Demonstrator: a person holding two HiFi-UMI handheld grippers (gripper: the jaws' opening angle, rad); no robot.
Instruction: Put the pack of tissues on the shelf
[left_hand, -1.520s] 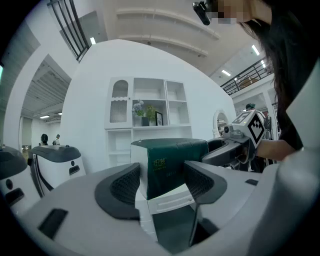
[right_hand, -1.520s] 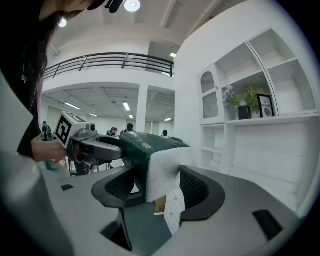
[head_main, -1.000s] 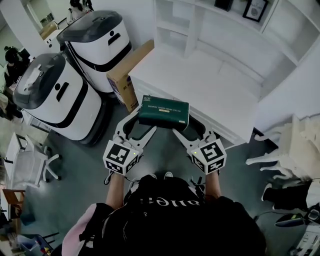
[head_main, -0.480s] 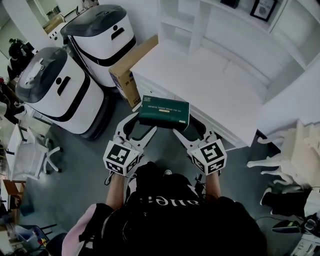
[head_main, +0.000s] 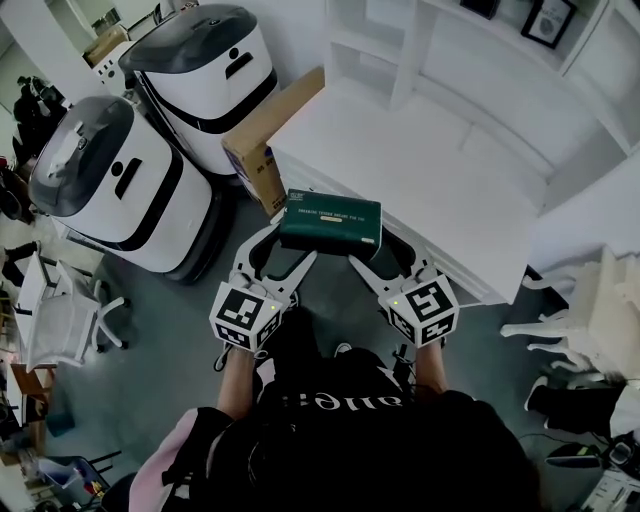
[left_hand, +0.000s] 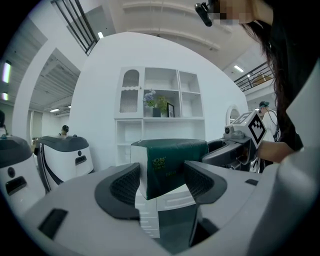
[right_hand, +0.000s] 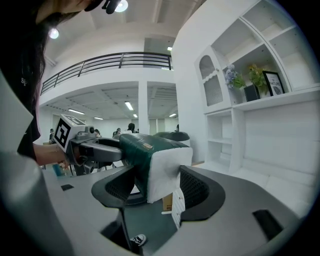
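Observation:
A dark green pack of tissues with white ends is held level between both grippers, just short of the white shelf unit's front edge. My left gripper is shut on its left end. The right gripper is shut on its right end. The white shelf unit stands ahead, with a wide flat top and open compartments above it. In the right gripper view the shelf compartments rise at the right.
Two large white-and-grey machines stand at the left. A cardboard box leans between them and the shelf unit. A picture frame sits high on the shelf; white furniture legs are at the right. People stand far off.
The view has shifted slightly, bringing the shelf unit a little nearer. Both grippers keep the pack held the same way.

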